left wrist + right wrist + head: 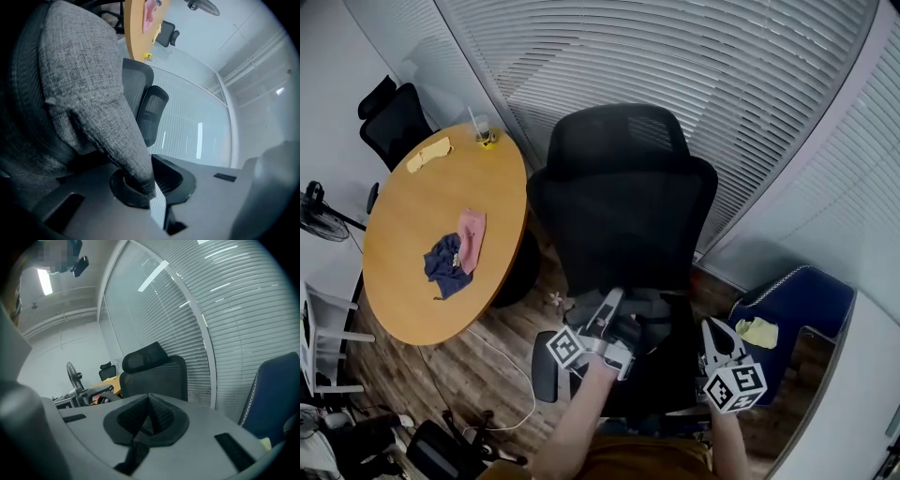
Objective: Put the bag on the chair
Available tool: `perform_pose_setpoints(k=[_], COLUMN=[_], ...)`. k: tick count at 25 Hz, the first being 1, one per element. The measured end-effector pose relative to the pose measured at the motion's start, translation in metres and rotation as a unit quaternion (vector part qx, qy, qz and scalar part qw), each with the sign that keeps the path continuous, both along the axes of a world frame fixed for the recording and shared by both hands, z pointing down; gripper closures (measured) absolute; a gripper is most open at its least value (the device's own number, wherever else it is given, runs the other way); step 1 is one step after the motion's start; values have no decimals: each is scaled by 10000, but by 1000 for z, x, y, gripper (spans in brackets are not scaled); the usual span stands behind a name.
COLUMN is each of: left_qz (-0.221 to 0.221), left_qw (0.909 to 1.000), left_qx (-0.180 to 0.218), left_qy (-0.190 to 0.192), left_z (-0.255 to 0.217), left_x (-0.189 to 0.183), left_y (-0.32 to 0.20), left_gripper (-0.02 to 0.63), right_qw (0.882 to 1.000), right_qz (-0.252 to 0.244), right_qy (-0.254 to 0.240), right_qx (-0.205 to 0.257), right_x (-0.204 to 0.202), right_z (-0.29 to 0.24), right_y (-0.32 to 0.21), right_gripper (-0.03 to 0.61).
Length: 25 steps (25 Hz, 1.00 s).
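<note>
The grey woven fabric bag (84, 84) is pinched by a narrow fold in the left gripper (151, 190), whose jaws are clamped on the cloth; the rest of the bag bulks up beside the jaws. In the head view that gripper sits low over the seat of the black mesh office chair (623, 206), where the bag is hard to tell apart from the dark seat. The right gripper (149, 411) is by the chair's right side, jaws pressed together with nothing between them. Left of the chair stands a round wooden table (412, 216) with a pink cloth (472, 239) touching a dark blue cloth (445, 262). Right of the chair is a blue armchair (797, 300). White slatted blinds (675, 56) hang behind the chair.
</note>
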<state>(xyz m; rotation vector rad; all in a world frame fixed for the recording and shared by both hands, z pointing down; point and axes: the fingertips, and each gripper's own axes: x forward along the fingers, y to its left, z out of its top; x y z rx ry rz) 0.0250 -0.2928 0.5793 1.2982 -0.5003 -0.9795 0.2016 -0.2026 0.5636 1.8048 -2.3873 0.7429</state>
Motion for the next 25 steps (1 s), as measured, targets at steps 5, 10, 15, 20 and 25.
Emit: perform_pose_setpoints(k=[5, 10, 15, 20, 25], left_qz=[-121, -280, -340, -330, -349], left_qw=[9999, 9995, 9993, 9991, 9990], left_qx=[-27, -103, -175, -261, -252], left_qy=[4, 58, 24, -61, -86], left_z=[3, 11, 22, 22, 30], left_x=[2, 4, 4, 5, 8], left_y=[-21, -36, -43, -55, -66], left_gripper=[589, 588, 588, 588, 588], right_qw=[9999, 9999, 9998, 9998, 9998], right_qz=[-31, -37, -50, -63, -109], right_qy=[-35, -46, -71, -62, -84], right_qx=[-102, -153, -151, -171, -172], right_x=[6, 11, 14, 14, 13], right_z=[8, 13, 25, 20, 25], right_y=[-9, -20, -22, -25, -29], right_gripper=[568, 568, 568, 568, 568])
